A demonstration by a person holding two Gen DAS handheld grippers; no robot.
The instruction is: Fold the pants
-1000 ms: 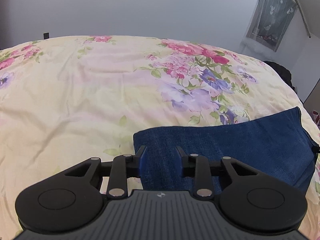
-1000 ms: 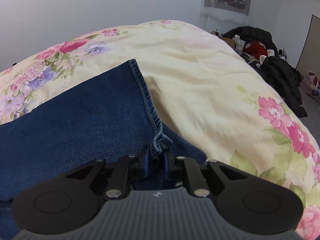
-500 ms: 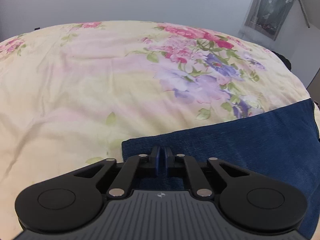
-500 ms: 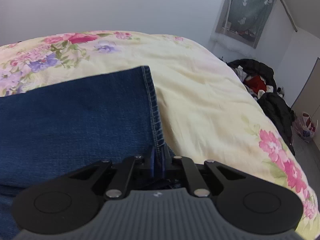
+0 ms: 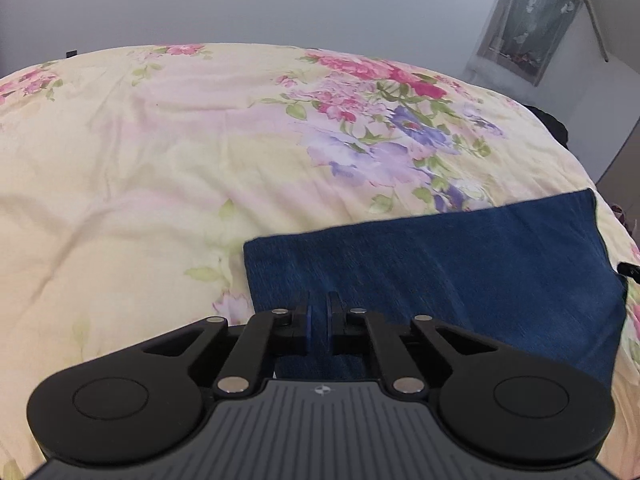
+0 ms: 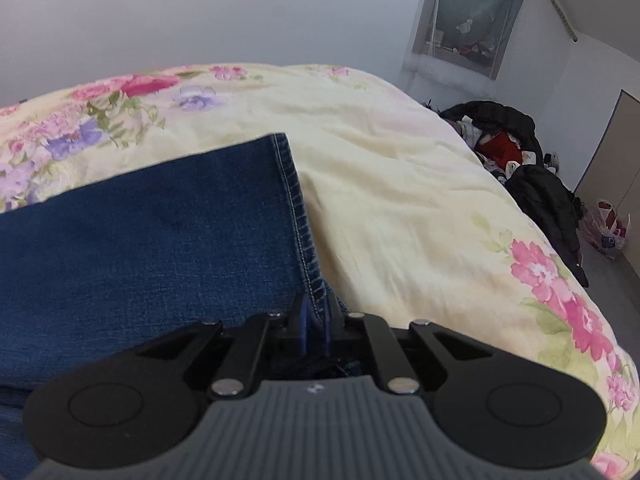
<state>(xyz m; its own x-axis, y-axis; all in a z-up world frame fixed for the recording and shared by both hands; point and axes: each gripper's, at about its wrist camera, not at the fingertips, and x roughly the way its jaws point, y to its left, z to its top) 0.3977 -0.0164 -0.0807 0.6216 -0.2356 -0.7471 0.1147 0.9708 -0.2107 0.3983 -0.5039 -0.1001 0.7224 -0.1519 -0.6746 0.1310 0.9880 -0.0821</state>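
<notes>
Dark blue denim pants (image 5: 460, 264) lie folded on a floral bedspread (image 5: 160, 168). In the left wrist view my left gripper (image 5: 319, 316) is shut on the near edge of the denim, close to its left folded corner. The right wrist view shows the same pants (image 6: 152, 240) with a stitched hem edge running down to my right gripper (image 6: 316, 320), which is shut on that hem corner. Denim fills the narrow gap between both pairs of pads. The part of the pants under each gripper body is hidden.
The cream bedspread (image 6: 400, 200) with pink and purple flowers stretches far around the pants. A pile of dark clothes (image 6: 516, 160) and a bag (image 6: 608, 228) sit on the floor beyond the bed's right edge. A curtained window (image 6: 472, 16) is at the back.
Both grippers have gone from open around the denim to shut on it. The left view shifted slightly, and the denim edge now looks pulled taut between the two grips.
</notes>
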